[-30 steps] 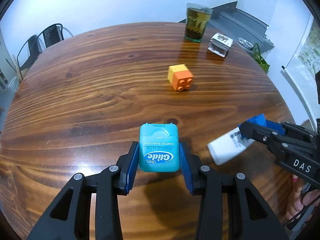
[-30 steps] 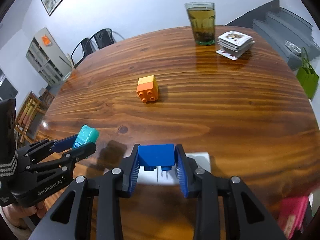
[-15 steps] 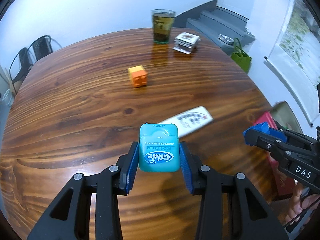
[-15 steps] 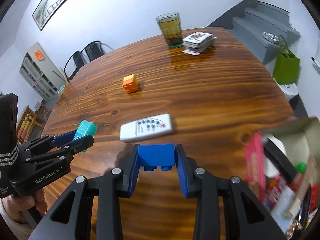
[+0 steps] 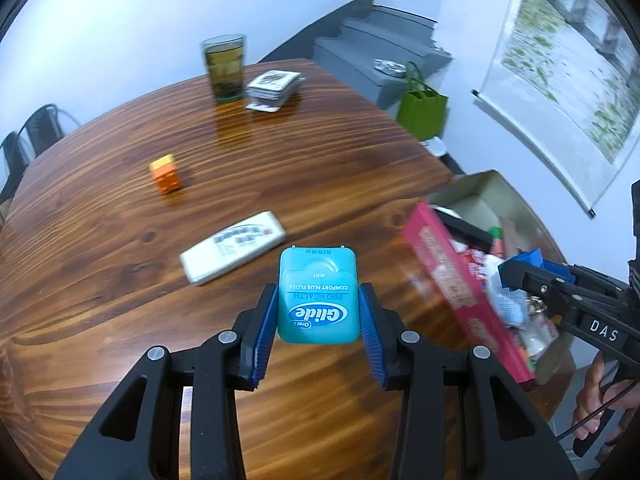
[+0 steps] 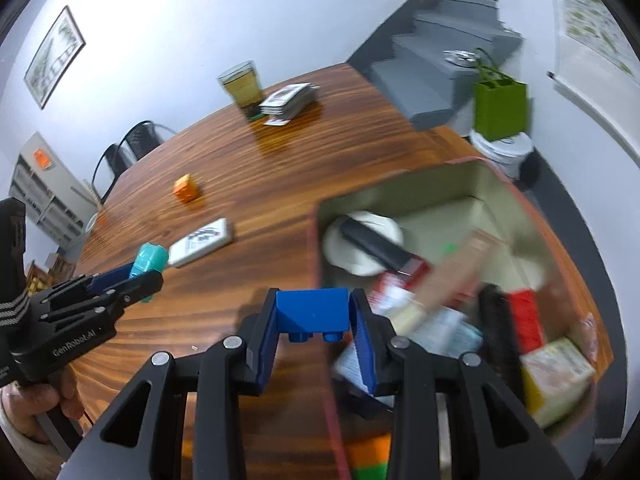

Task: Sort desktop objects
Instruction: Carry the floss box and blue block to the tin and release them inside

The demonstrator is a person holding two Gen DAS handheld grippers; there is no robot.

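Tilting downward, both grippers: floss case [image 5: 318, 298], blue brick [image 6: 312, 314].

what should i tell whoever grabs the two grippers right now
Left gripper: shut on the teal Glide floss box, above the table.
Right gripper: shut on the blue toy brick, at the near rim of the open box.
The open box at the table's right edge already holds many items.
Left on the table: white remote, orange toy brick, deck of cards, glass of tea.
Done: both items picked up. Left: drop both into the box, then likely fetch the remote and orange brick.
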